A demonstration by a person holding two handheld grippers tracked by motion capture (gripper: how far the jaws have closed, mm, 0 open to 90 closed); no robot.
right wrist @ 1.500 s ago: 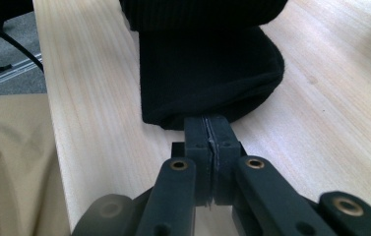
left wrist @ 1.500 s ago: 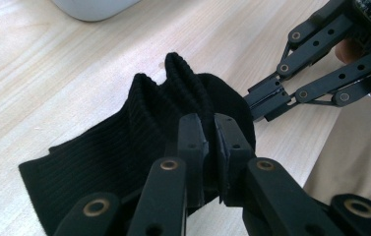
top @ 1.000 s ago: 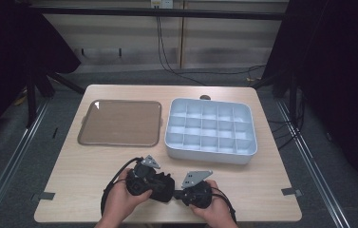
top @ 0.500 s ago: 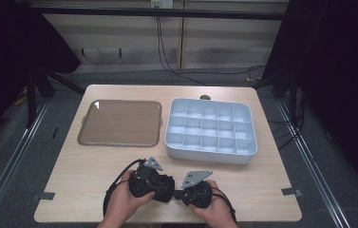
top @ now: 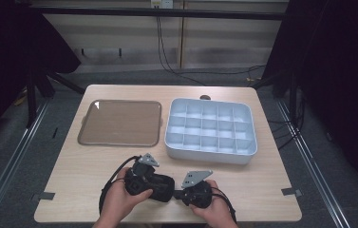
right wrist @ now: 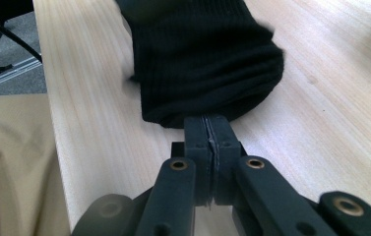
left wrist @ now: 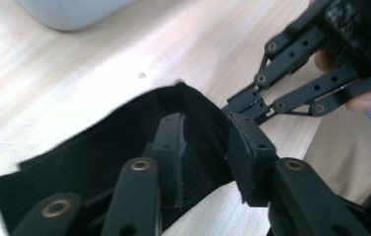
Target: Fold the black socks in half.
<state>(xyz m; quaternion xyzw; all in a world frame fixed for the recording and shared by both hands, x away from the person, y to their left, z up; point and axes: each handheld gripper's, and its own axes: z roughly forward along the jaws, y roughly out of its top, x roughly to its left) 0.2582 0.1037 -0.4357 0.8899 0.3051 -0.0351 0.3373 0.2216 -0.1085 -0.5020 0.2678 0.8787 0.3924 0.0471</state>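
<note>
A black ribbed sock (right wrist: 202, 64) lies on the wooden table (top: 81, 175) near its front edge, between the two hands. My right gripper (right wrist: 207, 123) is shut on the rim of the sock's opening, its jaws pressed flat together. In the left gripper view my left gripper (left wrist: 205, 132) stands open, its two pads (left wrist: 249, 157) apart at the sock (left wrist: 99, 157), with the fabric loose between and behind them. The right gripper's tip (left wrist: 252, 105) pinches the sock's edge just beyond. From above, the left gripper (top: 167, 187) and right gripper (top: 180, 194) nearly meet.
A flat brown tray (top: 119, 122) lies at the back left. A white bin with several small compartments (top: 210, 151) stands at the back right. The person's beige trouser leg (right wrist: 11, 167) shows past the table's front edge.
The left gripper has edged slightly right toward the right gripper. The right gripper has stayed in place, still clamped.
</note>
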